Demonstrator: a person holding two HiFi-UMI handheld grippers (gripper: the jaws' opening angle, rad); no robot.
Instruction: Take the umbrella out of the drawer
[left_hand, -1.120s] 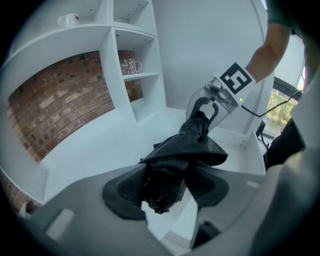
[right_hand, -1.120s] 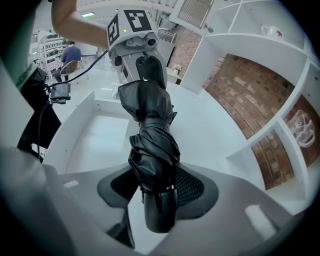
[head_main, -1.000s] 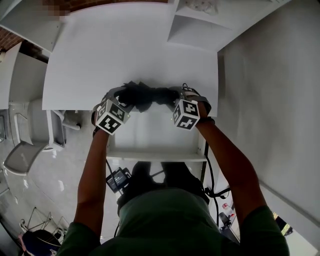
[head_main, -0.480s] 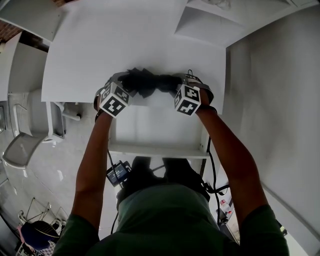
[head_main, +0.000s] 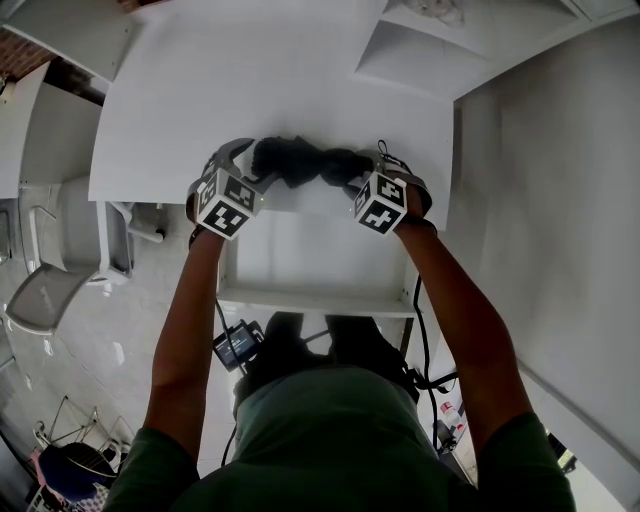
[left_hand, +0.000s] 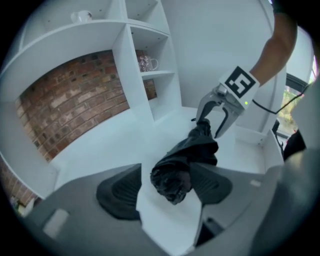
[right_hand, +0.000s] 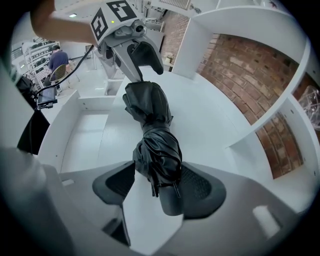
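A folded black umbrella (head_main: 303, 162) lies across the white table top (head_main: 250, 80), just past the edge above the open white drawer (head_main: 310, 260). My left gripper (head_main: 250, 162) is at its left end and my right gripper (head_main: 365, 172) at its right end. In the left gripper view the canopy end (left_hand: 172, 177) sits between my opening jaws (left_hand: 165, 187), beside the right pad, with a gap to the left pad. In the right gripper view the other end (right_hand: 156, 155) lies between my opening jaws (right_hand: 155, 187), loosely.
White shelving (head_main: 420, 50) stands at the table's back right, with glass cups (left_hand: 147, 62) in a cubby against a brick wall (left_hand: 75, 95). A grey chair (head_main: 60, 270) is on the floor at left. The drawer's front rim (head_main: 315, 300) is near the person's body.
Both grippers carried the umbrella a little farther onto the table top, away from the drawer. Their jaws stand wider around the umbrella's ends than before.
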